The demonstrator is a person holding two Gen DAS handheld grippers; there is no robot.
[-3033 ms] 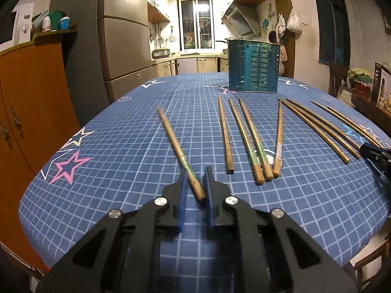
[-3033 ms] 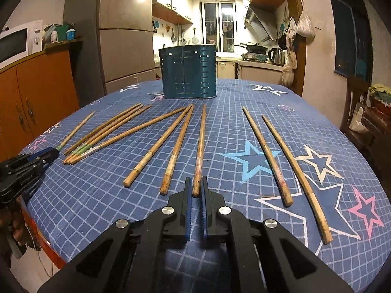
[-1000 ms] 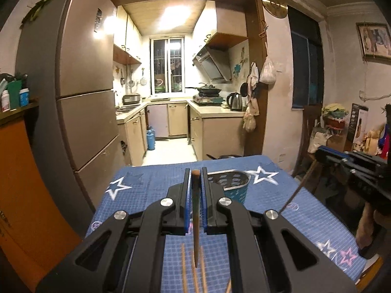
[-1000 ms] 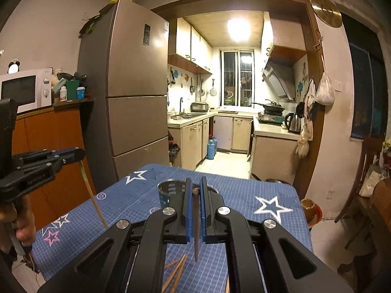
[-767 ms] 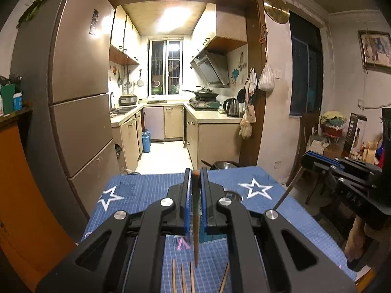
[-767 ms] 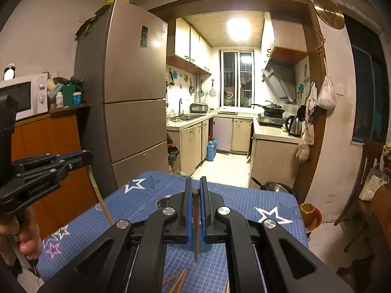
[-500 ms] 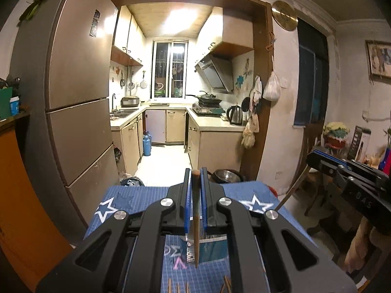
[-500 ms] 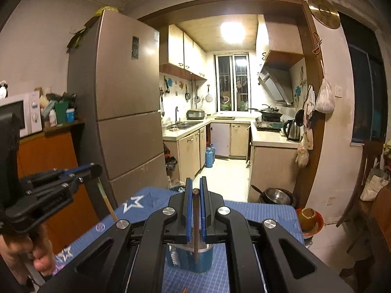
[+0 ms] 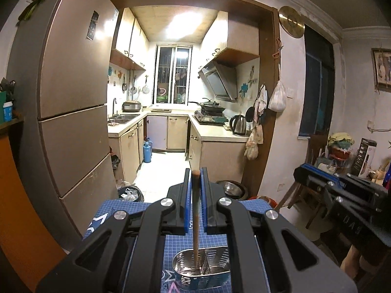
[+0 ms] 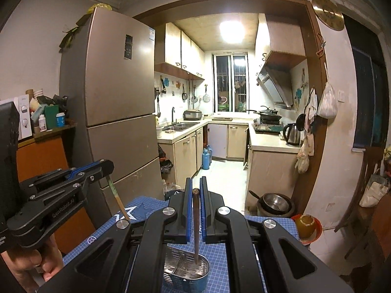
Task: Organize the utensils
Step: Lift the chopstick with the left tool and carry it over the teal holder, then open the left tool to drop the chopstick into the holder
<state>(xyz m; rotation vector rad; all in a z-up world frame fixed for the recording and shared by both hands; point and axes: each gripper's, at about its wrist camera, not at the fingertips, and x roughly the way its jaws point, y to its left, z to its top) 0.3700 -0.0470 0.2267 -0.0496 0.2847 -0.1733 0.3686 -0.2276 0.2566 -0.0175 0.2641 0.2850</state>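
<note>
Both chopsticks now dip inside the holder rim, each tongs pinching one.

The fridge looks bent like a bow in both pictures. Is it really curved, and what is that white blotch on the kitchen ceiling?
Left wrist view: the fridge bows only from the fisheye lens. Right wrist view: the blotch is the ceiling lamp, overexposed; the fridge door shows its glare.

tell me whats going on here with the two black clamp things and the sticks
A person is putting chopsticks away, one in each hand-held tool. The left tool is shut on a wooden chopstick held upright, its lower tip inside the metal utensil holder on the blue grid tablecloth. The right tool grips a darker chopstick the same way, its tip also down in the holder. Neither is released.
</note>
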